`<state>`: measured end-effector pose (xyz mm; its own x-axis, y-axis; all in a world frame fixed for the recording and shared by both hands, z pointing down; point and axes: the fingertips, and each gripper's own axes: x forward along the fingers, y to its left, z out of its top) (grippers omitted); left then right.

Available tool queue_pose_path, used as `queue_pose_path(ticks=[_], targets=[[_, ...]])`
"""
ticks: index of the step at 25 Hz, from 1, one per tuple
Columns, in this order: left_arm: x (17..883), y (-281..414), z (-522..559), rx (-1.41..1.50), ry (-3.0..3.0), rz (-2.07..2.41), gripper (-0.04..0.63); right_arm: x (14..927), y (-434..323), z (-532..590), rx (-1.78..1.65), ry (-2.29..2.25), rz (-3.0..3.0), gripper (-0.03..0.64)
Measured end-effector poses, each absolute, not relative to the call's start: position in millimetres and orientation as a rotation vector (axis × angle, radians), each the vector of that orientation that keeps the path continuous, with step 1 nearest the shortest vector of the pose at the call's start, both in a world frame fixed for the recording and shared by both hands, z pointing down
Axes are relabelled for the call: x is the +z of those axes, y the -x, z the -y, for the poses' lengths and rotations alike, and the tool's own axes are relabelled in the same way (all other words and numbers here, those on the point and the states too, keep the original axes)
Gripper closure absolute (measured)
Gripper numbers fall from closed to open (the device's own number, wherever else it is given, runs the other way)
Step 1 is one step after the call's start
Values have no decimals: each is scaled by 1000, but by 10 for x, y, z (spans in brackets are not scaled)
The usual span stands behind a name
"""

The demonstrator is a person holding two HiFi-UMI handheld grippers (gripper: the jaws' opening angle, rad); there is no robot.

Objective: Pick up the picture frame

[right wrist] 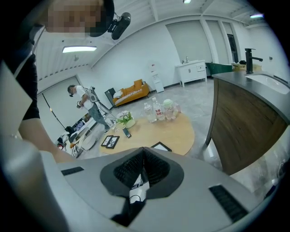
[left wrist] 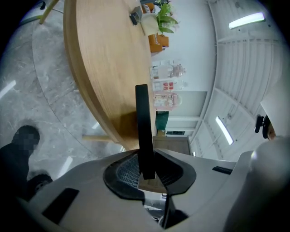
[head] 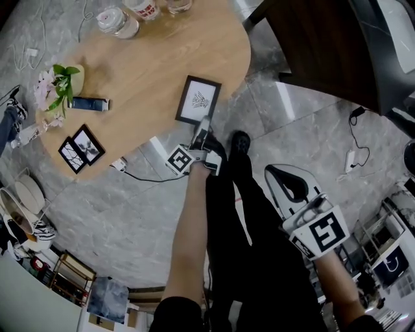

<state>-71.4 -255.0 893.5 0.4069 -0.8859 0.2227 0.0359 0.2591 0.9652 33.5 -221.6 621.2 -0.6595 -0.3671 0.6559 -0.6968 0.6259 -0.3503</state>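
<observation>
Right claw (right wrist: 143, 156) closed, empty; left claw (left wrist: 146, 170) tight on picture frame (head: 198, 99); flowers (head: 53, 85) in vase (head: 78, 80)

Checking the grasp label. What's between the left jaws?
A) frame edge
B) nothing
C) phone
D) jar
A: in the left gripper view the black edge of the frame stands clamped in the left gripper.

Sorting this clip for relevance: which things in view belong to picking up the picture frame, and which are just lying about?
Job in hand: picture frame, gripped by its edge in the left gripper; wooden table.
Lying about: two small frames, flower vase, glass jars; right gripper, shut and empty.
</observation>
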Motion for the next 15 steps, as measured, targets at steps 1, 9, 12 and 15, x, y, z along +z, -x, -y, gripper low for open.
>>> queue_pose_path(ticks=[1, 9, 12, 15], targets=[[8900, 713, 2554, -771, -1136, 952, 518, 6176, -357, 2216, 809, -839, 2315, 604], [8488, 690, 2610, -800, -1169, 958, 518, 5823, -481, 2232, 771, -862, 2368, 604], [8204, 668, 2595, -825, -1177, 953, 518, 5641, -541, 2213, 752, -881, 2390, 604], [7847, 682, 2586, -835, -1203, 952, 518, 5398, -585, 2189, 718, -887, 2433, 604]])
